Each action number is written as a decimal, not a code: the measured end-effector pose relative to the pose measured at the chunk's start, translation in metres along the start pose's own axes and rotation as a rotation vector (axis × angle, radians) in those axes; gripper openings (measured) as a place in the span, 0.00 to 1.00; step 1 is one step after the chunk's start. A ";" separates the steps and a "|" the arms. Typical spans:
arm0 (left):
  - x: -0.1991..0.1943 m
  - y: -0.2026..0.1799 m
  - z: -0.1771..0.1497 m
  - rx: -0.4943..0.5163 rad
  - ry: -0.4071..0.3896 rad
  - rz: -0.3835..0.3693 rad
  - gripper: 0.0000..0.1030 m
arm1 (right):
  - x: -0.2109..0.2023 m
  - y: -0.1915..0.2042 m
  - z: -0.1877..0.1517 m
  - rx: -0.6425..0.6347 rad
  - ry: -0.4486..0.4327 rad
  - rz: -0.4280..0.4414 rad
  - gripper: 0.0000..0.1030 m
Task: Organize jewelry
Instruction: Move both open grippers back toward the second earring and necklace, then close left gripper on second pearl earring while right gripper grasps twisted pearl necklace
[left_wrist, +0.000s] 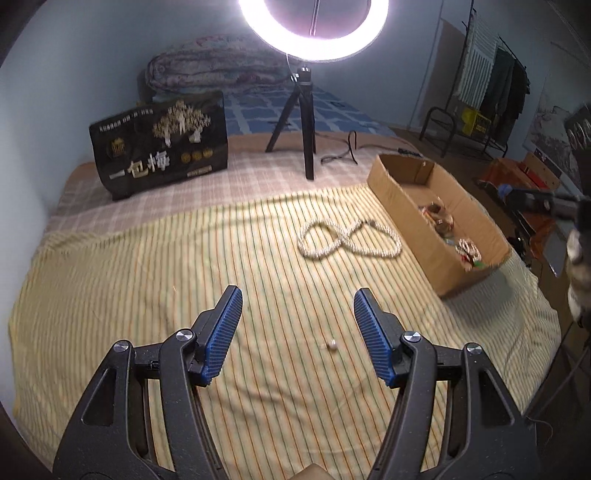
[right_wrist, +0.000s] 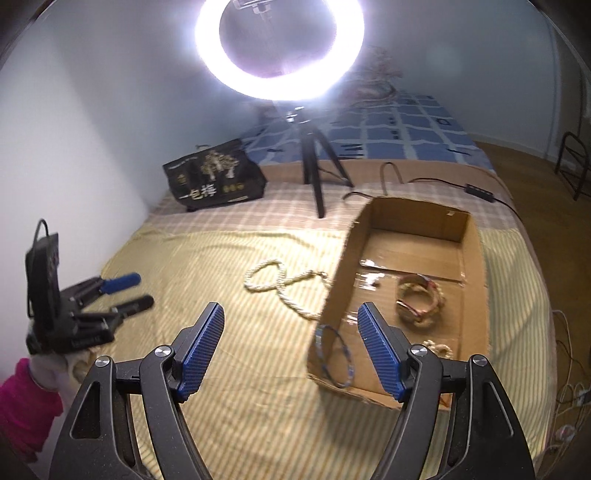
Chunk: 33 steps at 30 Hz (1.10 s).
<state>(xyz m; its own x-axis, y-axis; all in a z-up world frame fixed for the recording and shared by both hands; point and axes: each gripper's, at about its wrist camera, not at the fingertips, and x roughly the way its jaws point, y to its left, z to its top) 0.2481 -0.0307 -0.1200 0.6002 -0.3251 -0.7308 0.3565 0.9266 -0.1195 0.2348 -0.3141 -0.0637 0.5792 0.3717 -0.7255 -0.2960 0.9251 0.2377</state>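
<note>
A long pearl necklace (left_wrist: 347, 240) lies looped on the striped yellow cloth, just left of an open cardboard box (left_wrist: 402, 199); it also shows in the right wrist view (right_wrist: 284, 284). The box (right_wrist: 476, 280) holds a woven bracelet (right_wrist: 421, 301), a blue bangle (right_wrist: 334, 356) and a small pearl piece (right_wrist: 437, 347). A small bead (left_wrist: 331, 345) lies on the cloth between my left gripper's fingers. My left gripper (left_wrist: 297, 302) is open and empty; it also shows in the right wrist view (right_wrist: 129, 291). My right gripper (right_wrist: 291, 317) is open and empty, over the box's near left corner.
A ring light on a black tripod (left_wrist: 308, 122) stands behind the cloth, its cable (right_wrist: 443, 182) trailing right. A black printed bag (left_wrist: 162, 144) stands at the back left by the wall. The bed's edge is to the right, with a clothes rack (left_wrist: 491, 85) beyond.
</note>
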 end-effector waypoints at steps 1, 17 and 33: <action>0.001 0.000 -0.004 0.000 0.006 -0.005 0.63 | 0.005 0.003 0.002 -0.009 0.010 0.002 0.72; 0.042 -0.025 -0.049 0.027 0.082 -0.060 0.55 | 0.103 0.018 0.018 0.020 0.216 0.049 0.44; 0.074 -0.021 -0.051 -0.006 0.122 -0.059 0.37 | 0.164 0.023 0.024 -0.004 0.328 -0.032 0.27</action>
<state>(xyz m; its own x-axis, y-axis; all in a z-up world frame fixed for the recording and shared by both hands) 0.2480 -0.0644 -0.2058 0.4861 -0.3542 -0.7989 0.3842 0.9077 -0.1687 0.3413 -0.2304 -0.1613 0.3124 0.2973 -0.9022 -0.2850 0.9353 0.2096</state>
